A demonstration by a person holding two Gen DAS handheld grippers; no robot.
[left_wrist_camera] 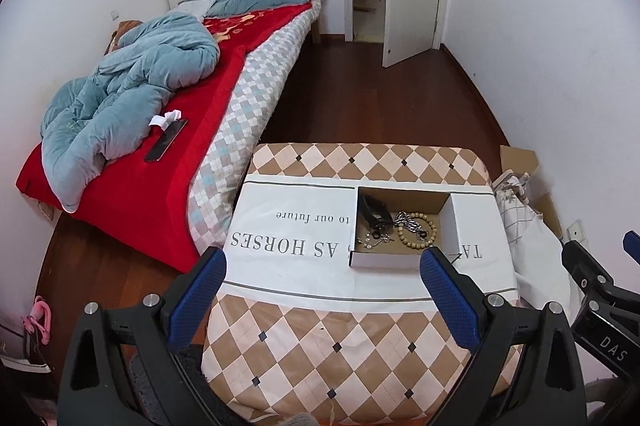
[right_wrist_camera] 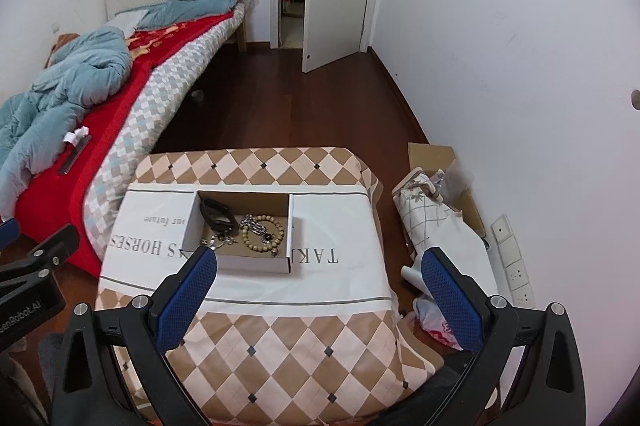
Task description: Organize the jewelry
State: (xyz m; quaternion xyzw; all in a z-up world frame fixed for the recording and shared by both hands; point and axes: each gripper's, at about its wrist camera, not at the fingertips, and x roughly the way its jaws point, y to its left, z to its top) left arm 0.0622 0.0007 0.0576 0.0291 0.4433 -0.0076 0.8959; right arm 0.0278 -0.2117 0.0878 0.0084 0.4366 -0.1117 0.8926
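Left tool, right tool spread; beaded bracelet in cardboard box.

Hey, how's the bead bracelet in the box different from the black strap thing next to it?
The bead bracelet is a ring of round, tan, wood-coloured beads; the black strap is a smooth, dark band. The bracelet lies flat toward the box's right side, while the strap sits at the left, partly propped against the wall. A silver chain crosses the bracelet, not the strap. Both lie inside the open cardboard box.
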